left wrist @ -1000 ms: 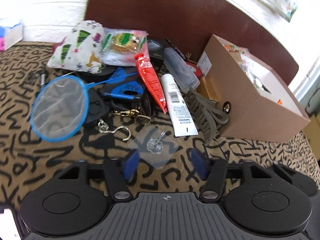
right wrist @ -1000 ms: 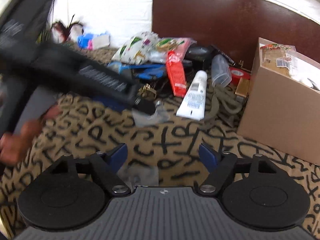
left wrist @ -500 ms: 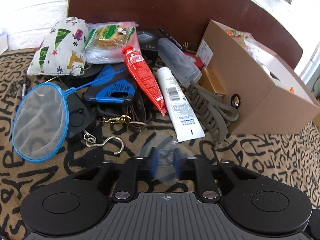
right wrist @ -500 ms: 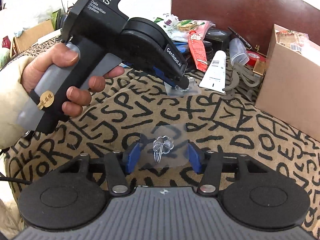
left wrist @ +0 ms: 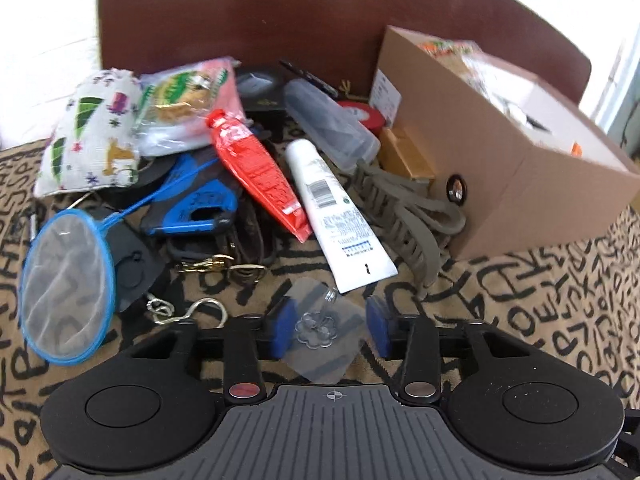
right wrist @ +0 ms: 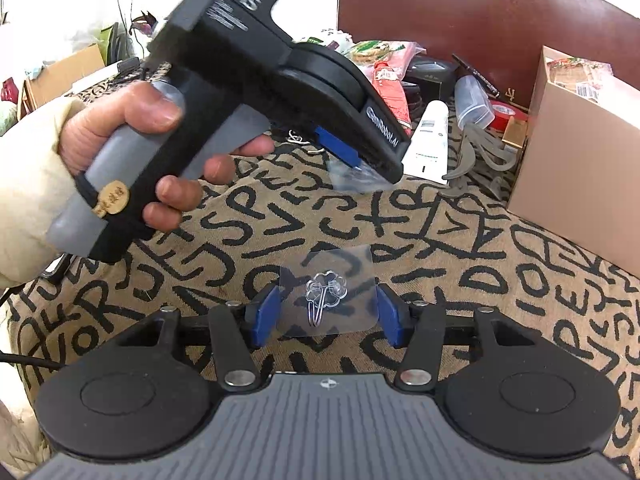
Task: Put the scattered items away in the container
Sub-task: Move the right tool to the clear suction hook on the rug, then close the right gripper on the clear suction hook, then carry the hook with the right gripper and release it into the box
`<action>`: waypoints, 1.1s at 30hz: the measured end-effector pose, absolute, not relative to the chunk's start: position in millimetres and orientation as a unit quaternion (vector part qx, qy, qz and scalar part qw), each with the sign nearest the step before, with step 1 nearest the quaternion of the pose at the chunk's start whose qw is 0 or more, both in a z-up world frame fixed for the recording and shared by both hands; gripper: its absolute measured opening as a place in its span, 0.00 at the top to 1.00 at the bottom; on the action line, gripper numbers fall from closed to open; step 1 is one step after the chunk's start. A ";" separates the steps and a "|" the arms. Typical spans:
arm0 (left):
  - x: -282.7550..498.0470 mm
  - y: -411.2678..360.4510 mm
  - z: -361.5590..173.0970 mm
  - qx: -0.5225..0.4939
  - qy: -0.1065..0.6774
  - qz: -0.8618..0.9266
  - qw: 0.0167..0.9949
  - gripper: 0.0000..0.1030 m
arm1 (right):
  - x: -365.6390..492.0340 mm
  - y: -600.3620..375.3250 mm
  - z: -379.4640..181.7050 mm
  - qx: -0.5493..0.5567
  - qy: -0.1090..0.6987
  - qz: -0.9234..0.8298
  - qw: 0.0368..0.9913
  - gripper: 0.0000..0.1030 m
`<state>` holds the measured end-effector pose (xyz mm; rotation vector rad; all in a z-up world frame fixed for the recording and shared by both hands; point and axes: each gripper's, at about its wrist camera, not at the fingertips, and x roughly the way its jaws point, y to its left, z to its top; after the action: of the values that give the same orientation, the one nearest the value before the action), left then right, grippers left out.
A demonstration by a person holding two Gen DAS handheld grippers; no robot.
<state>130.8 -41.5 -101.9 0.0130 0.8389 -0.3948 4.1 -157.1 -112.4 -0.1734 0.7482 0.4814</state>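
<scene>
A clear adhesive hook (left wrist: 322,330) lies between the blue pads of my left gripper (left wrist: 330,330), which stands open around it; the pads do not press it. In the right wrist view this gripper (right wrist: 360,164) hovers over that hook (right wrist: 354,178). A second clear hook (right wrist: 326,300) lies on the patterned cloth between the pads of my right gripper (right wrist: 326,314), which is open. The cardboard box (left wrist: 500,148) stands at the right with several items inside.
A pile lies left of the box: blue net (left wrist: 66,284), white tube (left wrist: 340,212), red pouch (left wrist: 256,168), blue-black leash (left wrist: 196,208), metal S-hook (left wrist: 200,308), grey hair claw (left wrist: 408,216), printed pouch (left wrist: 92,136). A brown headboard (left wrist: 280,12) stands behind.
My left gripper was shut on its clear hook half a second ago and has opened; the hook now lies loose between its pads. My right gripper closed in around the second hook.
</scene>
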 end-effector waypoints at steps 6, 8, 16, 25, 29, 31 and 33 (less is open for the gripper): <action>123.4 -49.0 -97.3 0.044 0.395 -0.194 0.897 0.99 | 2.1 -160.3 -110.0 -0.077 0.362 0.230 0.900 0.47; 119.1 -46.9 -93.3 0.039 0.391 -0.192 0.899 0.99 | 1.0 -161.4 -108.5 -0.074 0.360 0.230 0.901 0.48; 108.6 -37.0 -69.5 0.014 0.367 -0.193 0.910 1.00 | 0.0 -169.8 -104.8 -0.072 0.360 0.213 0.905 0.76; 98.4 -33.2 -60.8 0.002 0.359 -0.193 0.913 1.00 | -8.7 -171.1 -104.5 -0.072 0.358 0.224 0.903 0.96; 93.1 -30.2 -58.0 -0.002 0.354 -0.196 0.914 1.00 | -10.9 -173.0 -101.2 -0.067 0.351 0.225 0.906 0.97; 90.5 -28.3 -55.1 -0.008 0.352 -0.199 0.915 1.00 | -11.3 -176.4 -96.1 -0.062 0.342 0.220 0.911 0.97; 88.9 -26.8 -50.7 -0.014 0.350 -0.202 0.914 1.00 | -9.9 -182.6 -89.9 -0.053 0.334 0.216 0.916 0.97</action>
<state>88.9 -26.8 -50.7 -0.0291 0.7216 -0.4168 -9.9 -182.6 -89.9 -0.1096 0.6876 0.4446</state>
